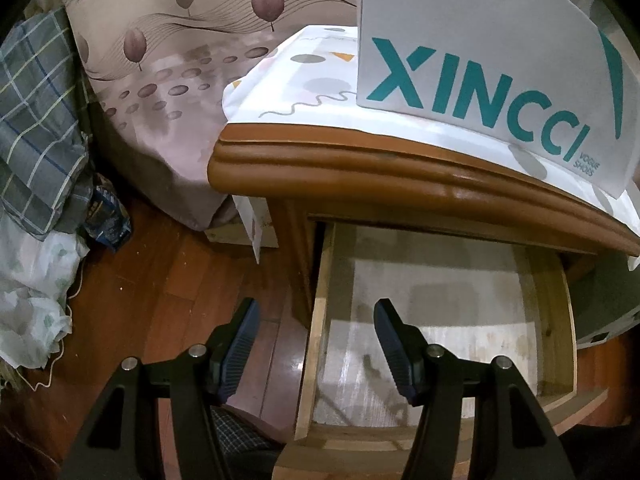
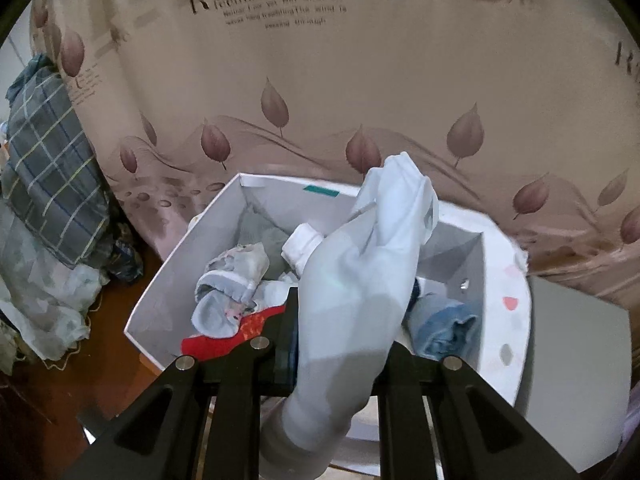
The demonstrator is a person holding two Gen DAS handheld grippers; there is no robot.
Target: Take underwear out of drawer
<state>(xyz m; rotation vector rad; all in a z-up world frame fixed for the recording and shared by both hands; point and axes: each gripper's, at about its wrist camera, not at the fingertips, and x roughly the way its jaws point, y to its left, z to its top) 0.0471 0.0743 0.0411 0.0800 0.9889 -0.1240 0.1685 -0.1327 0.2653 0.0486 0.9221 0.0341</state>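
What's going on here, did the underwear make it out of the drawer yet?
Yes. The right claw is shut on a pale garment, the underwear, and holds it above the open white shoe box of small clothes. The left claw hangs open and empty over the pulled-out drawer, which looks bare inside.

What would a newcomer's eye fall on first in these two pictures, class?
In the right wrist view, a pale garment fills the middle, clamped in the right gripper above a white box of small clothes. In the left wrist view, the pulled-out drawer shows bare, under teal XINCCI lettering on a white box on the cabinet.
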